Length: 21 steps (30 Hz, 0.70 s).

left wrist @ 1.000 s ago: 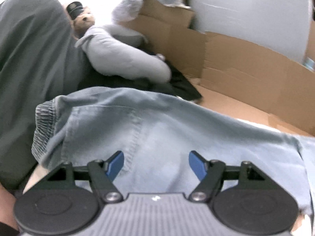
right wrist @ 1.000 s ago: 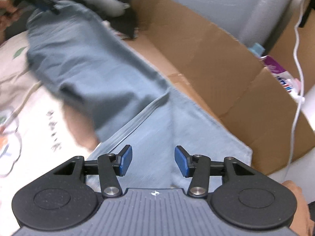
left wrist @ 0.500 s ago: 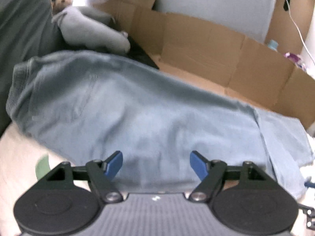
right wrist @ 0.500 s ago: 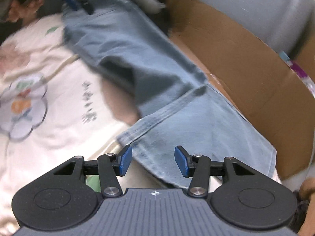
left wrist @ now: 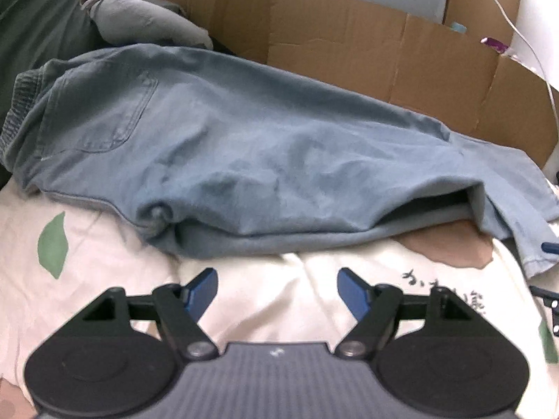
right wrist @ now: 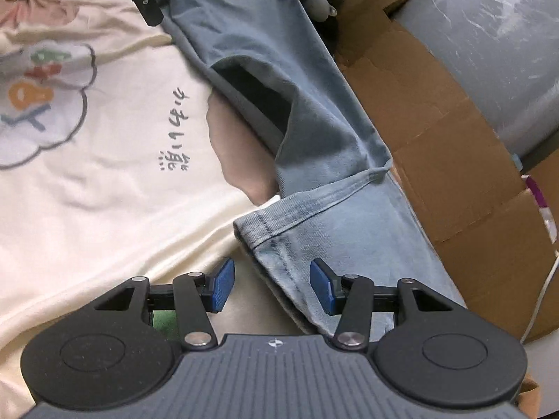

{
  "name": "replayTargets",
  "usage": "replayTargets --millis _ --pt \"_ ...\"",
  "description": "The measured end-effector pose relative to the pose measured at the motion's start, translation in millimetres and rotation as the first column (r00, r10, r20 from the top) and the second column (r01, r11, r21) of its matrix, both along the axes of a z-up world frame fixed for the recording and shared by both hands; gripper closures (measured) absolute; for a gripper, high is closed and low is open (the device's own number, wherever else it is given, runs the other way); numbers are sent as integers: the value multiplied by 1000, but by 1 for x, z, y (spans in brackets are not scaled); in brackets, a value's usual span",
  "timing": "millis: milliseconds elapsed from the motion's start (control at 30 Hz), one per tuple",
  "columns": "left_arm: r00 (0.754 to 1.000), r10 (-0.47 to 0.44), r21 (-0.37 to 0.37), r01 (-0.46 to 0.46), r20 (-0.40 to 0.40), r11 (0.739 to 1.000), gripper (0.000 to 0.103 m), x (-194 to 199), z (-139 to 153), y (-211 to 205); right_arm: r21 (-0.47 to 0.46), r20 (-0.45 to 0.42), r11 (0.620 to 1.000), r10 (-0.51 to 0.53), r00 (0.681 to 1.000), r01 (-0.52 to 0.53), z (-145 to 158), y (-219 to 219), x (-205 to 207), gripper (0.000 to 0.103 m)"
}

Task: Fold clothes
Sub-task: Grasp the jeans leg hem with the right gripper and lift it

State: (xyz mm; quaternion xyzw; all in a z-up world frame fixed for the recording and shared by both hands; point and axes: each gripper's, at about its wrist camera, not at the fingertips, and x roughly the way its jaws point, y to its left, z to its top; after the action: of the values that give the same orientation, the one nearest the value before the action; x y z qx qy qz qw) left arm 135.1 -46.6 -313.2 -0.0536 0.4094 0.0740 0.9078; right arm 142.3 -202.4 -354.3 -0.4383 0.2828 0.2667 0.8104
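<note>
One pair of light-blue jeans (left wrist: 265, 146), folded lengthwise, lies on your cream printed sheet (left wrist: 104, 255) beside the cardboard wall (left wrist: 349, 45). Your left gripper (left wrist: 277, 288): jaws wide apart, empty, over bare sheet. Your right gripper (right wrist: 272, 284): jaws half apart, straddling the hem edge (right wrist: 279, 230), pads not pressing it.

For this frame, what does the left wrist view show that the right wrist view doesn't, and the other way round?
Only the left wrist view: the jeans' elastic waistband and back pocket, a dark green fabric behind them, a green leaf print, and the open left gripper over bare sheet.

Only the right wrist view: the hemmed leg cuff lying between the open right gripper jaws, untouched, and a cloud print.

Both: the jeans, the printed sheet, its dark lettering and the cardboard.
</note>
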Motion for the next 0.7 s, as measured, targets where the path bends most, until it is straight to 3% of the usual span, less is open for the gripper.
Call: replayTargets --millis 233,300,433,533,700 --pt "997 71 23 -72 27 997 26 11 -4 13 -45 52 997 -68 996 70 -10 12 11 50" --pt "995 86 10 -87 44 996 26 11 -2 17 -46 50 997 -63 997 66 -7 15 15 56" --pt "991 111 25 -113 70 993 26 9 2 24 -18 35 994 -110 993 111 9 15 25 84" --pt "989 126 33 -128 73 991 26 9 3 29 21 26 989 -148 989 147 25 10 34 85" --pt "990 129 53 -133 64 990 26 10 2 30 93 -3 962 -257 966 256 52 -8 59 95"
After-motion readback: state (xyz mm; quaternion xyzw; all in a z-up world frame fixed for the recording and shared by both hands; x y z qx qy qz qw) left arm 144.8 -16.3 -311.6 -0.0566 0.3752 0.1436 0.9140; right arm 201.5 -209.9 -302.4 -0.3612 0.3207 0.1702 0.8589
